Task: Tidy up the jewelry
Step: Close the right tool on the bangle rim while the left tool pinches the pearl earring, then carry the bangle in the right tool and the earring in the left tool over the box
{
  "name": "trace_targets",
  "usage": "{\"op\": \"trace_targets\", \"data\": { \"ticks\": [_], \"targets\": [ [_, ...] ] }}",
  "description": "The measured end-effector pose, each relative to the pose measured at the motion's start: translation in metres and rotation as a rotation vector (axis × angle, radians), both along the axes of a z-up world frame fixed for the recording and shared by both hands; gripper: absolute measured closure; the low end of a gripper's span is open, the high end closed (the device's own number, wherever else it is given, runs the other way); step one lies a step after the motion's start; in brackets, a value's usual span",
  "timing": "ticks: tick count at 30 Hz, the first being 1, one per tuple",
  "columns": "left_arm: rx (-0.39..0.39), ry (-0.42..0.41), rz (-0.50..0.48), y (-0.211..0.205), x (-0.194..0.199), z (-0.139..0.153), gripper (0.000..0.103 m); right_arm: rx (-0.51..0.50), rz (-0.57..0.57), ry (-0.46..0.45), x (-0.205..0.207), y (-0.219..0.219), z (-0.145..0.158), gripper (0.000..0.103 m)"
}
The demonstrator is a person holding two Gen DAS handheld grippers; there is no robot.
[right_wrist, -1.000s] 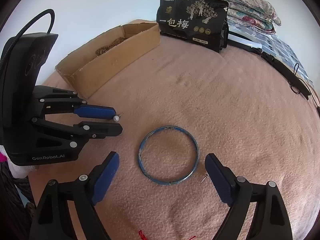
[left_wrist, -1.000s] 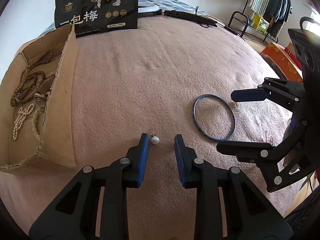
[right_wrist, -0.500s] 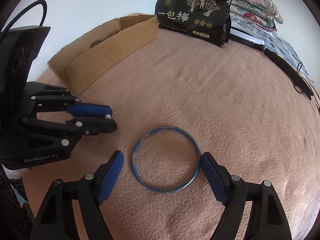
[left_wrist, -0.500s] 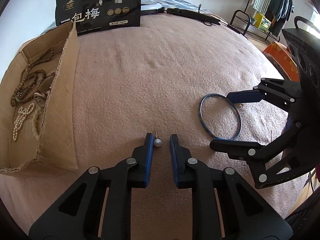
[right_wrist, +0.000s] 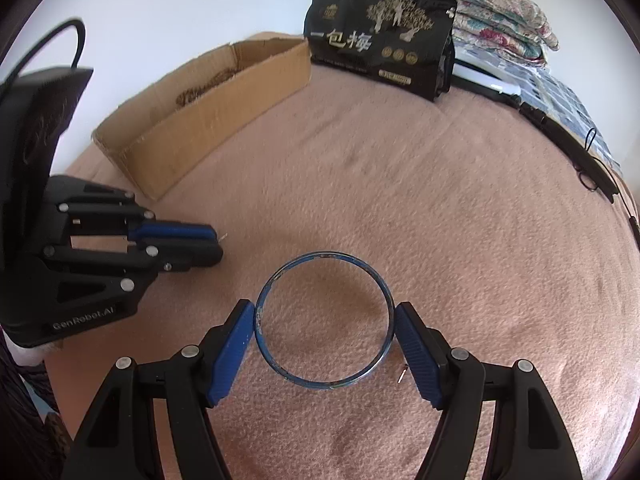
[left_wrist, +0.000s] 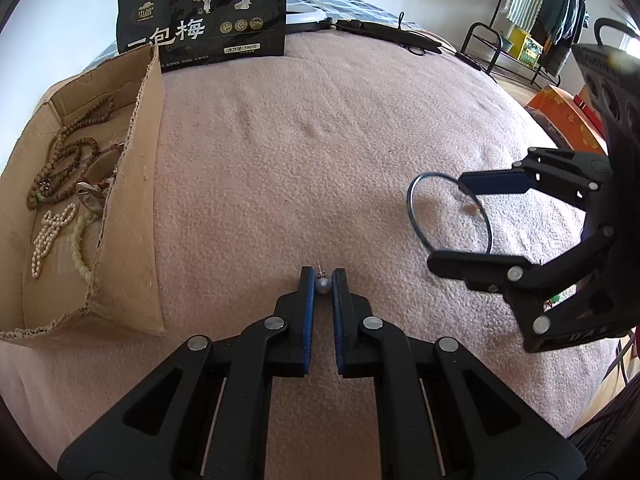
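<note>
1. Blanket (left_wrist: 320, 128): pink, covers the whole work surface. All items rest on it.
2. Box (left_wrist: 132, 200): open cardboard, far left in the left wrist view. It already holds bead strings (left_wrist: 68, 152) and a pale strand (left_wrist: 50, 236). Judged to be the collection point.
3. Black bag (left_wrist: 204, 20): stands at the far edge, just beyond the box. Not part of the task.
4. Right gripper (right_wrist: 324, 336): jaws wide and closing, one pad at each side of the bangle. The pads appear to touch or nearly touch the rim; a firm grip is not confirmed.
5. Left gripper (left_wrist: 322, 280): jaws almost fully together, pads pressing the earring between their tips.
6. Bangle (right_wrist: 320, 264): thin blue ring, flat on the blanket, right of the earring and well apart from the box.
7. Earring (left_wrist: 322, 285): pearl stud, post pointing to the far side, pinched at blanket level, near the box's right wall.
8. Step in hand: both pieces at pick-up. Next, in my judgement: finish closing on the bangle, lift each clear, carry left over the box wall and release. The rim may slip from the pads.
</note>
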State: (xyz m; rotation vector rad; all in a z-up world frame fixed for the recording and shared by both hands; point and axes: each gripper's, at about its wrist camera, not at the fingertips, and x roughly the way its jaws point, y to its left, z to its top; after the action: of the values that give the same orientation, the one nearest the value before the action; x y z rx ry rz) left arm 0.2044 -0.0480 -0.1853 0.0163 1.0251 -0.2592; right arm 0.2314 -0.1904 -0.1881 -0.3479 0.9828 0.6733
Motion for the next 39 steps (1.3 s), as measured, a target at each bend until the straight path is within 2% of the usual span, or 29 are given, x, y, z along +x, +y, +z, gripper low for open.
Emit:
{"op": "trace_targets", "data": {
  "ticks": [10, 21, 31, 39],
  "targets": [
    [-0.033, -0.042, -0.009, -0.001, -0.012, 0.025, 0.097, 0.073, -0.075, -0.066, 0.0, -0.018, 0.039, 0.029],
    [-0.075, -0.116, 0.023, 0.017, -0.019, 0.065, 0.097, 0.118, -0.169, -0.118, 0.001, -0.027, 0.08, 0.029],
    [-0.094, -0.161, 0.108, 0.061, -0.025, 0.088, 0.097, 0.157, -0.195, -0.136, 0.0, -0.013, 0.104, 0.029],
    [-0.092, -0.192, 0.181, 0.101, -0.027, 0.1, 0.097, 0.18, -0.202, -0.135, 0.003, 0.015, 0.115, 0.029]
  ]
}}
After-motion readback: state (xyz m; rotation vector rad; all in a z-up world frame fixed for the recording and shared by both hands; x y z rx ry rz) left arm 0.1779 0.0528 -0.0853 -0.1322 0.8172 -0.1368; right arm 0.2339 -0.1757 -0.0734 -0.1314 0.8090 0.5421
